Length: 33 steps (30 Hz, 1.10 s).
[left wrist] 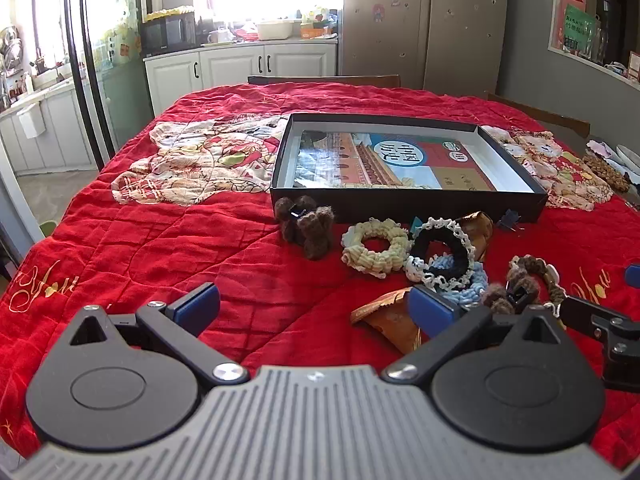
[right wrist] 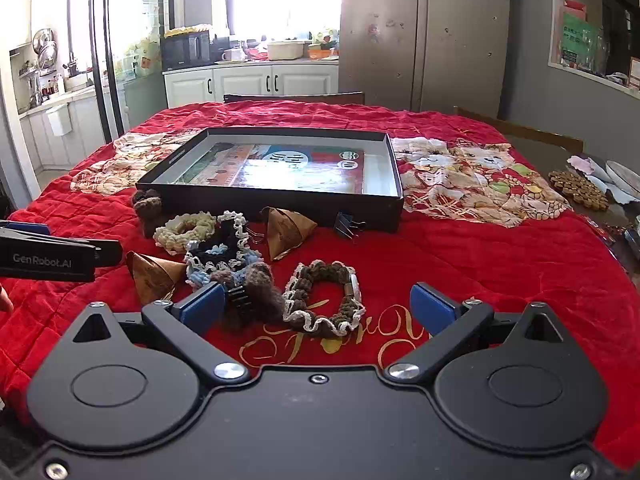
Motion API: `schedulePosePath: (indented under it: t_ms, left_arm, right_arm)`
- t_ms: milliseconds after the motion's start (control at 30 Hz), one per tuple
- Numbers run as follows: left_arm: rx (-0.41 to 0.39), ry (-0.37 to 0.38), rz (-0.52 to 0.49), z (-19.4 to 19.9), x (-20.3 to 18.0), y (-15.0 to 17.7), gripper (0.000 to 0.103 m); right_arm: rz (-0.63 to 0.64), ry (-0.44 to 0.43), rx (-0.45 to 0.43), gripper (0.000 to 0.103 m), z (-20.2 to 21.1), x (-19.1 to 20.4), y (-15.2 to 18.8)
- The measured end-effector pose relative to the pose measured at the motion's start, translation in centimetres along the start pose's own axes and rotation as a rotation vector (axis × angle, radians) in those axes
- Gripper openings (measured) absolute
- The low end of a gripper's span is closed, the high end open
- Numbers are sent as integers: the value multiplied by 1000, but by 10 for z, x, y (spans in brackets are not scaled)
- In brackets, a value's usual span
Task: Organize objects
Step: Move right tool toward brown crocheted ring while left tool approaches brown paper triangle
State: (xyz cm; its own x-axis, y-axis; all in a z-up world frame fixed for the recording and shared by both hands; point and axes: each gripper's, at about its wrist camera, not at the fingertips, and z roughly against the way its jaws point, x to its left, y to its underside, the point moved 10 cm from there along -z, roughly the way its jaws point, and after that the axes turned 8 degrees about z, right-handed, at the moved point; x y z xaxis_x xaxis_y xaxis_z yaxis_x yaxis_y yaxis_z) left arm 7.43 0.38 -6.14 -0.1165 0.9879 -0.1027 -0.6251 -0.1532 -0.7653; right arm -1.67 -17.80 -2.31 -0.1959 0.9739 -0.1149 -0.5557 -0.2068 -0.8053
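Here both tools hover with jaws spread wide and nothing between the pads. Ahead of the left gripper (left wrist: 314,304) lies bare red quilt (left wrist: 180,240); a brown fuzzy claw clip (left wrist: 306,224) sits further on, and a cream scrunchie (left wrist: 376,246) and a black lace-edged scrunchie (left wrist: 442,254) lie ahead to its right. A golden wrapped pyramid (left wrist: 390,318) lies just beside its right finger. Directly before the right gripper (right wrist: 316,306) rests a brown braided scrunchie (right wrist: 326,300), with another fuzzy clip (right wrist: 252,292) touching its left finger. Beyond the clutter stands the open black box (right wrist: 280,200), a binder clip (right wrist: 348,226) against its near wall.
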Motion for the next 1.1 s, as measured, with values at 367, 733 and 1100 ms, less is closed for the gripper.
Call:
schedulePosePath:
  t_ms: [367, 733, 1100]
  left_arm:
    - [-7, 1, 0, 1, 1, -2, 103]
    - [-14, 12, -10, 2, -2, -1, 103]
    - [-14, 24, -29, 2, -6, 0, 103]
  right_arm:
    - [0, 2, -4, 100, 0, -1, -1]
    - [2, 5, -5, 99, 0, -2, 0]
    - [0, 2, 2, 99, -2, -3, 2]
